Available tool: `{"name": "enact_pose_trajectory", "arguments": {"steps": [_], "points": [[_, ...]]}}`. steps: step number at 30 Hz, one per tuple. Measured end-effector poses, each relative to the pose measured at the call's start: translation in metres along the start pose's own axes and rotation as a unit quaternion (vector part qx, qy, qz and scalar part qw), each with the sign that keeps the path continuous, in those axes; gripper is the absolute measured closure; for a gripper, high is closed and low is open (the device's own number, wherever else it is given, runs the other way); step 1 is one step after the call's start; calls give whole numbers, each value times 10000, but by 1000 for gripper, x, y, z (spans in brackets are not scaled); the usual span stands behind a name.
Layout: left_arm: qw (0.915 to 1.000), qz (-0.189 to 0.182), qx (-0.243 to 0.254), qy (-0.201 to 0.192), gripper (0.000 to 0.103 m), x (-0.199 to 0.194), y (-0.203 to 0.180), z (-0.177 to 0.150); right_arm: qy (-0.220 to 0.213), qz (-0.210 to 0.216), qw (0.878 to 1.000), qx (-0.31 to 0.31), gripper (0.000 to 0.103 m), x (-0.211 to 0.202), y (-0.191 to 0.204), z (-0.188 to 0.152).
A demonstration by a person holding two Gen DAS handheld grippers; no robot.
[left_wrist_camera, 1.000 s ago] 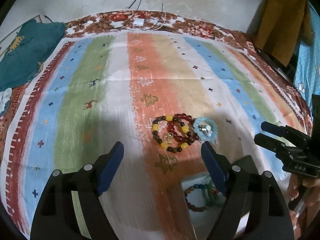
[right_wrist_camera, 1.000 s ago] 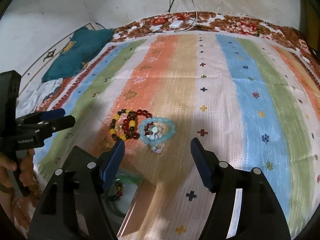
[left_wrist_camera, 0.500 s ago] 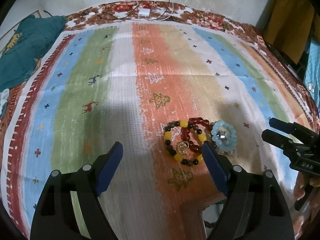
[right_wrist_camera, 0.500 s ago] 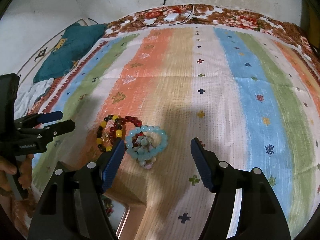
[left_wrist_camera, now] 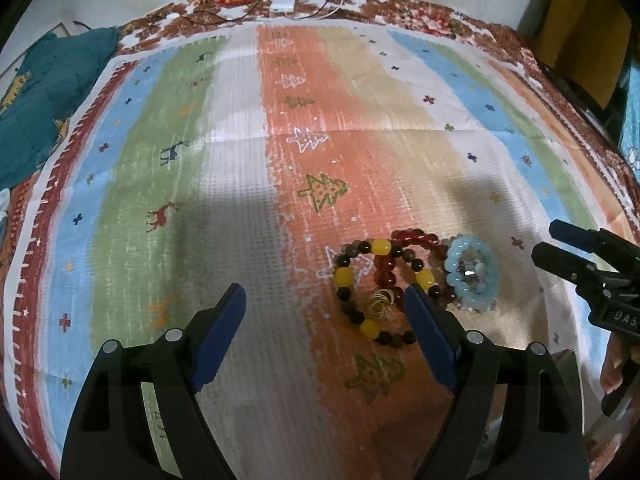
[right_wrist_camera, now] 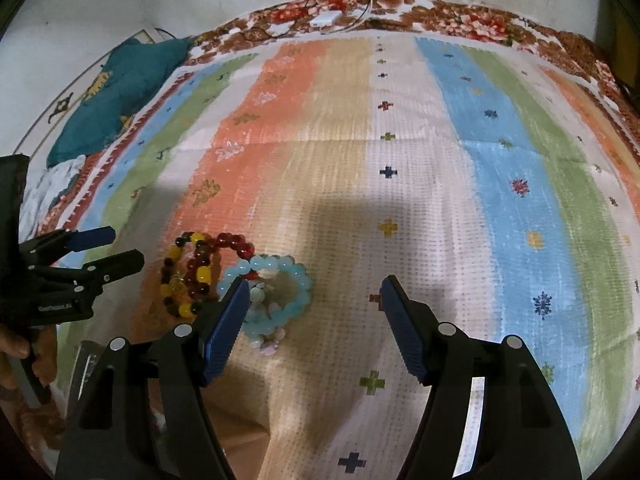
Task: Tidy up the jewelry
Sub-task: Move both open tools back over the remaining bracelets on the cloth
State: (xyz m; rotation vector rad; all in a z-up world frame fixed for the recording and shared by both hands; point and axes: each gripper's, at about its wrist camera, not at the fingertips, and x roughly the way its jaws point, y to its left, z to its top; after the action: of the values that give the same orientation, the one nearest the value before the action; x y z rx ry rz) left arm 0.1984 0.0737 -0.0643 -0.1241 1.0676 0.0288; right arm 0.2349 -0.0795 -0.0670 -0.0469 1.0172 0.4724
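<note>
Three bead bracelets lie bunched on the striped cloth (left_wrist_camera: 248,184). One has yellow and dark beads (left_wrist_camera: 345,277) (right_wrist_camera: 171,265), one is red (left_wrist_camera: 412,236) (right_wrist_camera: 234,240), and one is light blue (left_wrist_camera: 460,288) (right_wrist_camera: 299,280) with small charms inside it. My left gripper (left_wrist_camera: 324,314) hovers open just short of the yellow bracelet, its right finger (left_wrist_camera: 426,332) covering part of that bracelet. My right gripper (right_wrist_camera: 312,306) is open, and its left finger (right_wrist_camera: 226,320) overlaps the blue bracelet's near left side. Each gripper shows in the other's view (left_wrist_camera: 548,238) (right_wrist_camera: 120,247), flanking the pile.
A brown box edge (right_wrist_camera: 240,432) peeks out under my right gripper. A teal cloth (left_wrist_camera: 40,100) (right_wrist_camera: 116,92) lies at the far left. At the far edge sits a white charger (left_wrist_camera: 282,4) (right_wrist_camera: 324,20) with cables. A mustard garment (left_wrist_camera: 580,40) hangs at the far right.
Both grippers have moved forward and closer to the bracelets, which now sit lower and larger in both views. The box with bracelets has slid almost out of view below.
</note>
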Motion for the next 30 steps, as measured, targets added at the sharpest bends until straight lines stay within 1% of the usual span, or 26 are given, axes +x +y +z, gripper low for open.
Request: {"name": "enact_pose_trajectory", "arguments": {"steps": [10,17,23,26,30], "points": [[9998,51,10,209,23,20,5,4,210,-147,9996,-93,35,22,1,3],[9996,51,53,267,23,27,6,7,344,-225,9991,-83,35,37,-3,5],[9992,128,132,359,23,36,4,7,494,-335,9982,-62,35,49,-4,4],[9992,80,117,365,23,38,4,7,497,-386,9980,-100,35,51,-3,4],[9991,120,116,389,23,41,4,8,511,-355,9981,7,35,55,-6,6]]}}
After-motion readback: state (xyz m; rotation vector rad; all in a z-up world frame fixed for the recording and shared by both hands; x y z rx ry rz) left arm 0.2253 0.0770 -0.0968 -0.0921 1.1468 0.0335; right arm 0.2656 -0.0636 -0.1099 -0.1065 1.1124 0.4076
